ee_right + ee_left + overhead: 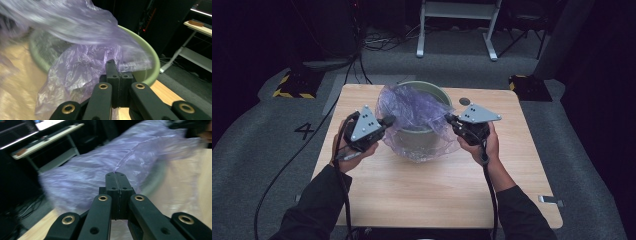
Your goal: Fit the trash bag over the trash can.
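Two grippers, one purple plastic bag (pixel 417 112), one green bucket (pixel 422 135), all on one wooden table (pixel 432 185).

High view, left to right: left edge of table has bare wood under and beside the left gripper (pixel 388 120), which sits at centre-left of frame w/ its tip at the bag's left side. Mid-frame, the bucket stands near the far table edge, the bag draped over its rim and down its front wall to the wood. Right gripper (pixel 449 119) at centre-right, tip at the bag's right side. Right third of table is bare; near half of the table, lower frame, is also bare wood between the two forearms. Dark hole (pixel 464 101) in the tabletop just right of the bucket; small metal clip (pixel 551 201) at the lower-right table edge. Floor around the table is grey carpet.

Left gripper view: jaws fully closed, a fold of the bag (pixel 120 167) pinched at the tips; film spreads blurred across upper centre & right.

Right gripper view: jaws closed too, gripping crumpled bag film (pixel 82 67) just left of the tips; bucket rim (pixel 150 62) curves right behind them.
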The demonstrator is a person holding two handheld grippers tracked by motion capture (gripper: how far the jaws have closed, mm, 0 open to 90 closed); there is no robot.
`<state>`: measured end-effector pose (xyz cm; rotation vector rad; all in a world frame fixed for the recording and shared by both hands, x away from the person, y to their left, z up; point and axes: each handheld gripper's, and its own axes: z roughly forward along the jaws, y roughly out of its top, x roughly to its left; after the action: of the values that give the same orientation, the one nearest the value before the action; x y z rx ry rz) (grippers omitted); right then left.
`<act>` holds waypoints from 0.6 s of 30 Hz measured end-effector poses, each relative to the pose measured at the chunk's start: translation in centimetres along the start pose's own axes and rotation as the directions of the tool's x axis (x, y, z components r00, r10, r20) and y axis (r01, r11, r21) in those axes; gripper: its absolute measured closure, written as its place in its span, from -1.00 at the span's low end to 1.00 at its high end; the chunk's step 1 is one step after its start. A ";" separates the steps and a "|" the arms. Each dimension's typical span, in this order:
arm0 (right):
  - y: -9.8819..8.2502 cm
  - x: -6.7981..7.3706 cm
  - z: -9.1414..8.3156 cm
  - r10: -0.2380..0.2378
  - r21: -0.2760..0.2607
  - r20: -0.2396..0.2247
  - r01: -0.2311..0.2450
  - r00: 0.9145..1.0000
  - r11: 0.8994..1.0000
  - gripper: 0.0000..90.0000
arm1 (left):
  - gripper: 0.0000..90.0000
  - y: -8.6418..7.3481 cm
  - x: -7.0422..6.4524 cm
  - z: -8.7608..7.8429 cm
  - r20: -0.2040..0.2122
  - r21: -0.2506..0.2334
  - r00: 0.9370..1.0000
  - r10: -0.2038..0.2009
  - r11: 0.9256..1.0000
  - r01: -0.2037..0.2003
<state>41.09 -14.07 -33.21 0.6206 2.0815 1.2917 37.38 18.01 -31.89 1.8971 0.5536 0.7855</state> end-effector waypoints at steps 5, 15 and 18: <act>-0.2 -1.1 0.6 0.013 0.018 0.028 -0.014 1.000 1.000 1.00 | 1.00 -0.9 3.2 0.3 -0.011 0.001 0.996 -0.093 0.996 0.093; -1.4 -4.0 1.9 0.097 0.059 0.055 -0.100 0.994 0.993 1.00 | 1.00 -3.0 6.8 2.8 -0.017 0.028 0.977 -0.213 0.976 0.214; -1.9 -4.7 2.1 0.120 0.064 0.067 -0.124 0.991 0.990 1.00 | 1.00 -3.8 7.5 3.6 -0.038 0.045 0.973 -0.228 0.972 0.229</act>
<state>45.73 -16.64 -34.50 0.8195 2.0704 1.2553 45.03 22.46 -34.36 1.8274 0.8024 0.6581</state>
